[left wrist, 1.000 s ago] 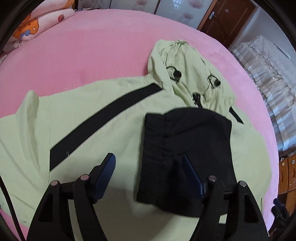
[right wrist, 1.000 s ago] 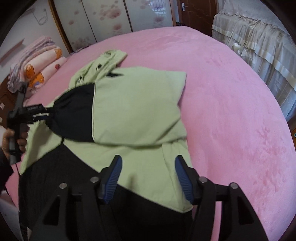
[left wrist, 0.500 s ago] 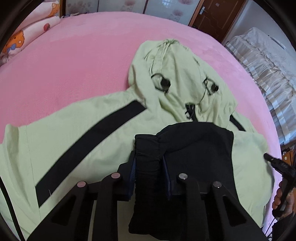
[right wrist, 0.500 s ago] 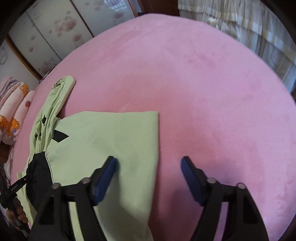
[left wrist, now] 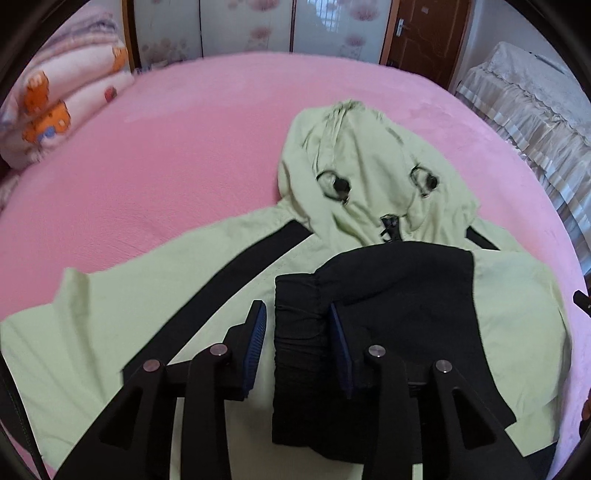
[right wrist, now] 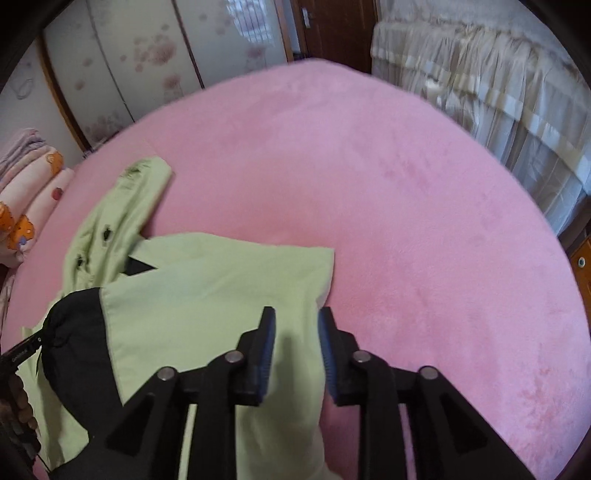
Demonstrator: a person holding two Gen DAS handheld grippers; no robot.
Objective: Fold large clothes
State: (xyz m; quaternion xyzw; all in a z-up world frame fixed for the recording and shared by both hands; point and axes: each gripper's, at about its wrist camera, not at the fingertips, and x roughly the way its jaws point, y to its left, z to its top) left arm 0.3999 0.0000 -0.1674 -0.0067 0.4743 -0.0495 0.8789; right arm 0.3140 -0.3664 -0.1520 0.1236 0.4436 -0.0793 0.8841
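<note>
A light green hooded jacket lies on the pink bed, hood at the far end. Its black sleeve is folded across the chest. The ribbed cuff sits between the blue pads of my left gripper. The jaws are opening, and green cloth shows between the left pad and the cuff. In the right wrist view my right gripper straddles the right edge of the folded green panel. Its jaws are opening too, and the cloth lies flat between the pads.
The pink bed cover stretches wide to the right of the jacket. Folded quilts are piled at the far left. Closet doors and a brown door stand behind, and a beige-covered bed is on the right. A hand shows at the left edge.
The left jaws closed on the black cuff, then parted a little and drew back. The right gripper swept to the jacket's right edge and its wide jaws narrowed over the green cloth.
</note>
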